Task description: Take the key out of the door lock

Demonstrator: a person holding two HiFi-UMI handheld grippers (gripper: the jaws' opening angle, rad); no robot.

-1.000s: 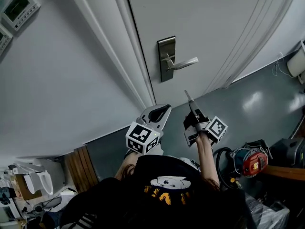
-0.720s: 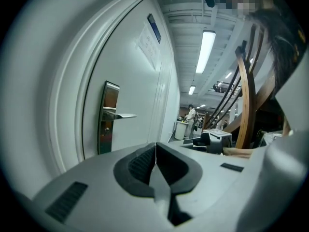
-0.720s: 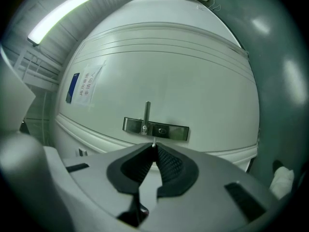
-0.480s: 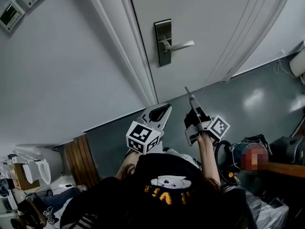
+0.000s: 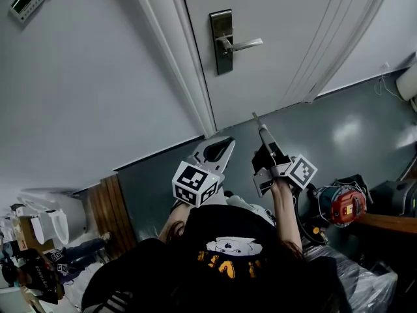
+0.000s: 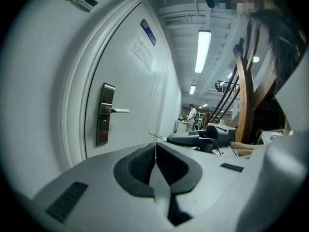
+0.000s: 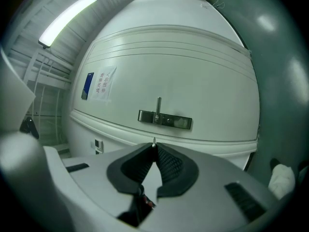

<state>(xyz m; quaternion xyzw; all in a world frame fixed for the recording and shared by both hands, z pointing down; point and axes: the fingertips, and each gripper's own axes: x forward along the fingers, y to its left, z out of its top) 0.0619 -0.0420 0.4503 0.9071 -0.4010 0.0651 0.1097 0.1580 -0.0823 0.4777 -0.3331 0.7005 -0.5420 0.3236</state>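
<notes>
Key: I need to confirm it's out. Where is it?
The key sits pinched in the right gripper, head view centre, well short of the lock plate.

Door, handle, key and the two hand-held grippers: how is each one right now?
door: closed.
door handle: level, nothing touching it.
key: out of the lock, only its thin tip showing.
right hand-held gripper: shut on the key, away from the door.
left hand-held gripper: shut, empty.
</notes>
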